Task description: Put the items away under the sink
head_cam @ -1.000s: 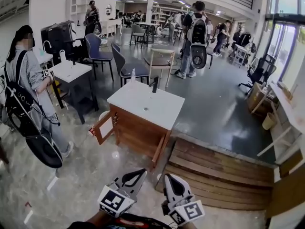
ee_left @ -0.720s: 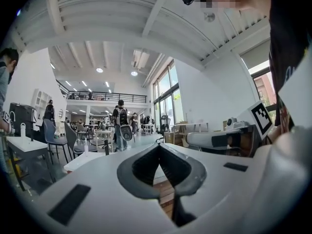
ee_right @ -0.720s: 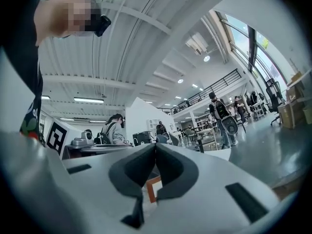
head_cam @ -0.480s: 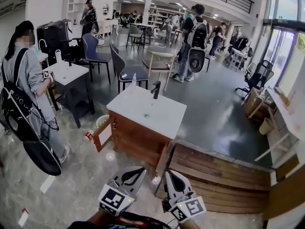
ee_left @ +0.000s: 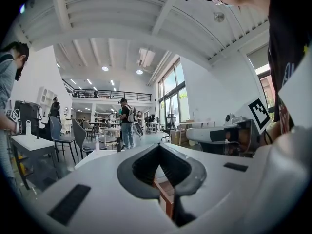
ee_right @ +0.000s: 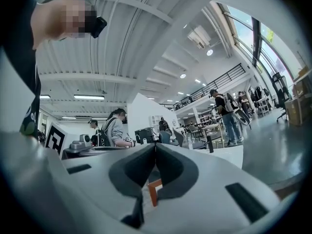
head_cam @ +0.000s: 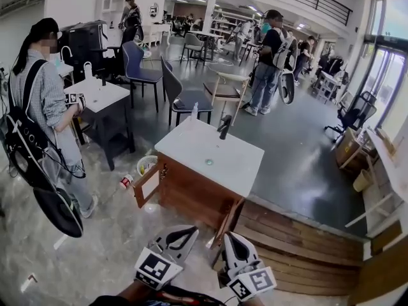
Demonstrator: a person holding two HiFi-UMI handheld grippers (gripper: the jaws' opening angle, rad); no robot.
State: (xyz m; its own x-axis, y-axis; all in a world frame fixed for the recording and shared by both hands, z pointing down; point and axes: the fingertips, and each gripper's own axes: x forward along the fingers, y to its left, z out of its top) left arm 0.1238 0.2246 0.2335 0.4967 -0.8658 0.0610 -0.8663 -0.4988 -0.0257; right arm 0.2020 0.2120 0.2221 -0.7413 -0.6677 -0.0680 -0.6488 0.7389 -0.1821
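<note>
Head view, sink cabinet: the wooden sink cabinet [head_cam: 191, 196] stood in the middle of the floor with both doors swung open, probably so that items could go in underneath.
Head view, items: a small can [head_cam: 125, 182] and a pale round container [head_cam: 146, 164] lay on the floor beside the left door [head_cam: 146, 185], outside the cabinet; a slim bottle [head_cam: 194, 112] stood on the white top.
Head view, grippers: the left gripper [head_cam: 185, 233] and right gripper [head_cam: 228, 238] were held side by side, level, pointing at the cabinet and well short of it, which suggests an approach.
Left gripper view, jaws: pressed together with nothing between them; cabinet wood showed below the tips.
Right gripper view, jaws: likewise closed and empty, aimed at the same wood.
</note>
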